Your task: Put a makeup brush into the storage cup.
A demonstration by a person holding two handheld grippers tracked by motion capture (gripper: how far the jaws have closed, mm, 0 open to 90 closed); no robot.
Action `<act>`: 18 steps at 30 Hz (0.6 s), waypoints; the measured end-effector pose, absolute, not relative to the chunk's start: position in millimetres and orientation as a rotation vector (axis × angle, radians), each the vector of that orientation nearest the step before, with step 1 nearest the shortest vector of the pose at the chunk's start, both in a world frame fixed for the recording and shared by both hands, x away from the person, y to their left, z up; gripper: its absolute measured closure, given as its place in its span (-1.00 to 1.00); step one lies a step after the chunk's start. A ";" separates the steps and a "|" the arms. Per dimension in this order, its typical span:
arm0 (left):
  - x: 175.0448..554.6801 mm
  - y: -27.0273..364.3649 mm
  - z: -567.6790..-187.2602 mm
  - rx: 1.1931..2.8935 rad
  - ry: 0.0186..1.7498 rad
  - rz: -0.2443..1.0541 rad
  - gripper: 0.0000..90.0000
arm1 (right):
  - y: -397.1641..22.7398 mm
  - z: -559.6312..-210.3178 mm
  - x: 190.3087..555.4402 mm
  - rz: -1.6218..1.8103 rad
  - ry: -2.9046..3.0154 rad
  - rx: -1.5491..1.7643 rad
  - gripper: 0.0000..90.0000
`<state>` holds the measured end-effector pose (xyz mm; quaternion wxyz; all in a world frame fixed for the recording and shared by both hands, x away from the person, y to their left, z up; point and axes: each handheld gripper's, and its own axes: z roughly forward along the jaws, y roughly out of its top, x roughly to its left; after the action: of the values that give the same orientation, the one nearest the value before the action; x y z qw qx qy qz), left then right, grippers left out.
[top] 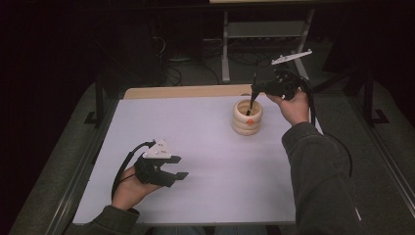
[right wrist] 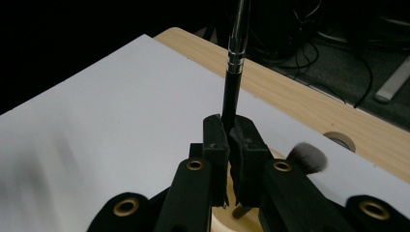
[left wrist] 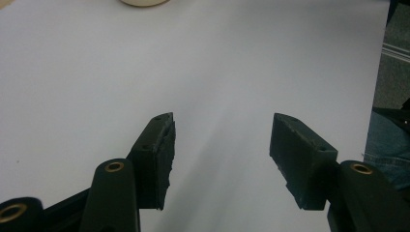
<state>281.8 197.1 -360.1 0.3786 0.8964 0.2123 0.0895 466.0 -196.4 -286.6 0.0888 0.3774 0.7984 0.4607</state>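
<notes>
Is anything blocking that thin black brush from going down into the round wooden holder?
Nothing visible blocks it. The right gripper is shut on the brush, just above the wooden holder. Another brush already sits in the holder, off to one side.

Slim black makeup brush (right wrist: 232,92): glossy handle, bright polished metal ferrule, soft fluffy bristles on a second brush (right wrist: 308,157). Pale ringed wooden holder (top: 247,117): smooth, light satin finish. White tabletop sheet (top: 205,161): matt, smooth, over a light wood-grain table edge (right wrist: 309,104); black gripper pads (left wrist: 162,159) matt, roughly worn.
</notes>
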 end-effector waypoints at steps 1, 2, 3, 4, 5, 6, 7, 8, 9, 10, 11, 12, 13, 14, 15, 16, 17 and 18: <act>281.8 197.1 -360.1 2.291 0.542 0.229 -0.07 | -196.2 -288.5 467.5 1.359 2.377 1.138 0.88; 281.7 197.2 -360.1 2.291 0.542 0.229 -0.07 | -196.2 -288.5 467.5 1.359 2.377 1.138 0.88; 281.7 197.2 -360.0 2.292 0.544 0.227 -0.07 | -195.8 -292.5 470.7 1.355 2.369 1.155 0.88; 281.8 197.4 -360.0 2.292 0.543 0.227 -0.07 | -195.8 -292.5 470.7 1.355 2.369 1.155 0.88; 281.9 197.6 -359.9 2.293 0.543 0.228 -0.07 | -195.0 -294.0 472.0 1.348 2.365 1.162 0.88; 282.3 198.4 -359.5 2.299 0.537 0.231 -0.07 | -193.2 -296.6 474.3 1.334 2.367 1.170 0.88; 282.3 199.0 -359.5 2.297 0.538 0.234 -0.07 | -192.1 -297.7 475.0 1.331 2.365 1.176 0.88; 282.3 199.0 -359.5 2.297 0.538 0.234 -0.08 | -191.4 -298.8 475.8 1.327 2.366 1.180 0.88; 282.3 199.3 -359.5 2.296 0.538 0.234 -0.08 | -191.4 -298.8 475.8 1.327 2.366 1.180 0.88; 281.5 198.9 -360.0 2.284 0.550 0.228 -0.08 | -189.7 -302.3 477.6 1.315 2.368 1.185 0.88; 281.4 199.1 -359.8 2.285 0.552 0.227 -0.08 | -189.7 -302.3 477.6 1.315 2.368 1.185 0.88; 281.3 199.4 -359.8 2.287 0.545 0.231 -0.08 | -188.5 -304.9 478.2 1.308 2.368 1.193 0.88; 281.2 199.5 -359.6 2.287 0.546 0.231 -0.08 | -188.1 -305.9 478.3 1.307 2.371 1.198 0.88; 281.2 199.6 -359.3 2.288 0.547 0.232 -0.09 | -187.3 -306.8 478.1 1.302 2.373 1.218 0.88; 281.4 199.8 -358.8 2.290 0.542 0.233 -0.09 | -186.6 -307.9 478.4 1.298 2.372 1.218 0.88; 281.4 199.8 -358.8 2.290 0.542 0.233 -0.09 | -186.6 -307.9 478.4 1.298 2.372 1.218 0.88; 281.2 199.9 -358.8 2.289 0.547 0.233 -0.09 | -186.3 -309.4 479.1 1.297 2.370 1.210 0.88; 281.1 199.9 -358.6 2.288 0.546 0.233 -0.09 | -185.9 -310.9 480.0 1.293 2.366 1.207 0.88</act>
<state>281.1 199.9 -358.6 0.3790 0.8957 0.2138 0.0913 480.0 -185.9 -310.9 0.0934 0.4068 0.7973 0.4359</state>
